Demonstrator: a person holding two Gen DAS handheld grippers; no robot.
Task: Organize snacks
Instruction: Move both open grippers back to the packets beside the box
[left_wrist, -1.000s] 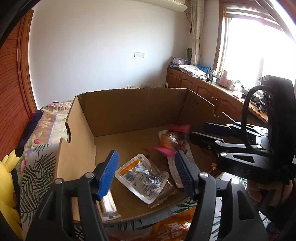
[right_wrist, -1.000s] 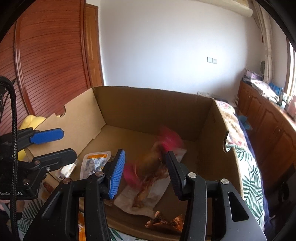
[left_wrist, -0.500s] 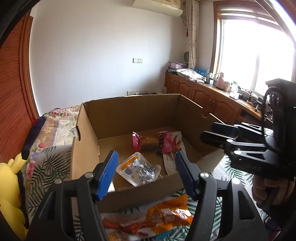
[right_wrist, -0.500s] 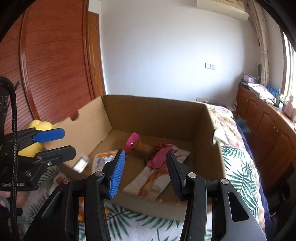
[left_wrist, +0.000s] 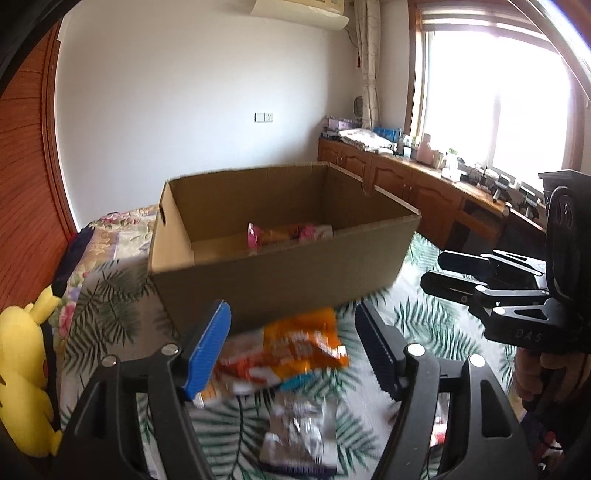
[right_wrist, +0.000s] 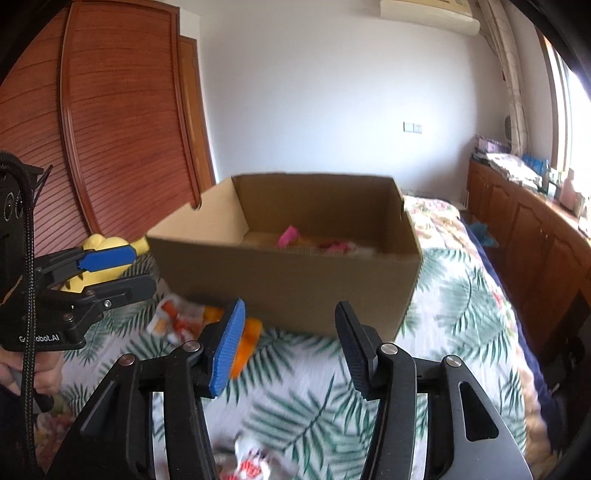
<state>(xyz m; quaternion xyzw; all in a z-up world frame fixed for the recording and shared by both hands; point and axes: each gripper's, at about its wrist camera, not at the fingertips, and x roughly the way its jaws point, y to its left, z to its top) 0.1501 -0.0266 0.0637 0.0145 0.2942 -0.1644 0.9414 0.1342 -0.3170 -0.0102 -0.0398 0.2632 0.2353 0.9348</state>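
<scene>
A brown cardboard box (left_wrist: 280, 273) (right_wrist: 295, 288) stands on the bed with pink and orange snack packs (left_wrist: 284, 236) (right_wrist: 291, 236) lying inside. In front of it on the leaf-print bedspread lie an orange snack bag (left_wrist: 295, 347) (right_wrist: 243, 343) and a silver packet (left_wrist: 299, 435). My left gripper (left_wrist: 291, 347) hangs over the orange bag, its jaws opening with nothing held. My right gripper (right_wrist: 288, 350) hovers short of the box front, jaws opening and empty. Another white and red packet (right_wrist: 255, 465) shows at the bottom of the right wrist view.
A yellow plush toy (left_wrist: 26, 376) (right_wrist: 96, 258) sits at the bed's left side. Wooden wardrobe doors (right_wrist: 110, 129) rise on the left. Wooden cabinets (left_wrist: 424, 195) with clutter run under the window on the right. A person's hand (right_wrist: 33, 373) holds the left gripper.
Both grippers have drawn back from inside the box to in front of it. A pink-ended snack that was blurred between the right fingers now lies in the box. Both jaws stand wider.
</scene>
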